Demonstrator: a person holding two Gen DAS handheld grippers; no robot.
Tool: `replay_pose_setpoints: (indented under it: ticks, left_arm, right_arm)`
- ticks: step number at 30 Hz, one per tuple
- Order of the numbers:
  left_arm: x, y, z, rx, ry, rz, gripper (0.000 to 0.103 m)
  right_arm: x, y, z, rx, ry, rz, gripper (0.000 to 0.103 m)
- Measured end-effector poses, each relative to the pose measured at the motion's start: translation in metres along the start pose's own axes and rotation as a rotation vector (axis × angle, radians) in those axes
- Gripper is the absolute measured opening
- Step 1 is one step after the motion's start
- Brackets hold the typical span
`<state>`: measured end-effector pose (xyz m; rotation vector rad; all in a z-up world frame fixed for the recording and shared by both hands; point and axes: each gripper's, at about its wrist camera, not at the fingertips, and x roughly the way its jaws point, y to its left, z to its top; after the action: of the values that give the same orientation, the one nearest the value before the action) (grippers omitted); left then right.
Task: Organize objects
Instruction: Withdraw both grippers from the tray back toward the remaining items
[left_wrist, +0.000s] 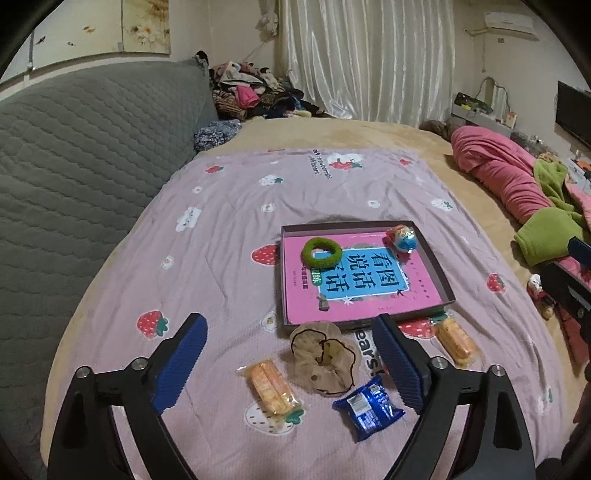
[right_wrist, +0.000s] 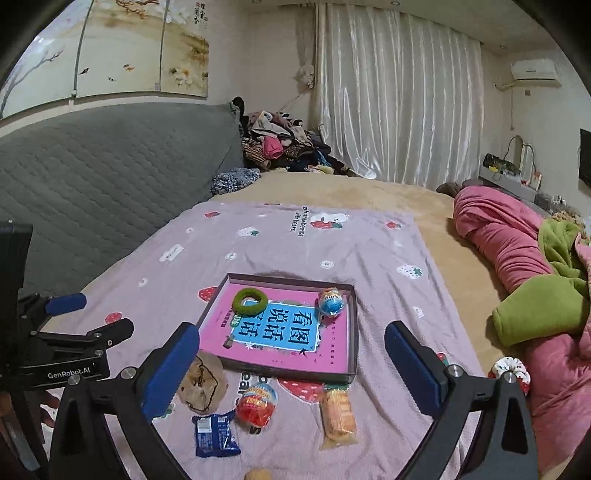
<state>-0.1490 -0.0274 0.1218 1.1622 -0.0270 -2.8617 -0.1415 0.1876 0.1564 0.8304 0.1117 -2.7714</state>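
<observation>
Left gripper (left_wrist: 291, 365) fingers spread wide, empty, above bed. Right gripper (right_wrist: 291, 363) fingers likewise wide, empty. Nearest on pink strawberry blanket (left_wrist: 229, 229): blue snack packet (left_wrist: 367, 410), orange wafer pack (left_wrist: 271, 387), beige scrunchie (left_wrist: 321, 356). Red egg toy (right_wrist: 255, 404) beside second wafer pack (right_wrist: 338, 413). Farther: shallow box tray (left_wrist: 437, 275) holding pink book (left_wrist: 354, 284), green ring (left_wrist: 321, 251), blue egg toy (left_wrist: 402, 238) on top.
</observation>
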Motion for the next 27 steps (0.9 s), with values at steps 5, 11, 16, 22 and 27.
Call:
replay_pose_setpoints:
  ticks: [5, 11, 16, 22, 27]
  left_arm:
    - [-0.009, 0.002, -0.007, 0.001, -0.001, -0.008, 0.102]
    - [-0.02, 0.007, -0.017, -0.004, 0.001, -0.01, 0.102]
    - [-0.029, 0.011, -0.027, 0.0, -0.002, 0.002, 0.102]
    - [-0.031, 0.014, -0.039, -0.004, 0.013, 0.006, 0.102]
    - [-0.028, 0.016, -0.053, 0.006, 0.03, 0.024, 0.102]
  right_arm:
    - [-0.013, 0.009, -0.004, -0.011, -0.006, 0.009, 0.102]
    - [-0.027, 0.023, -0.013, -0.035, -0.009, 0.011, 0.102]
    - [-0.041, 0.03, -0.02, -0.044, -0.012, 0.019, 0.102]
    - [-0.053, 0.034, -0.031, -0.05, -0.004, 0.014, 0.102]
    - [-0.058, 0.036, -0.043, -0.052, 0.004, 0.017, 0.102]
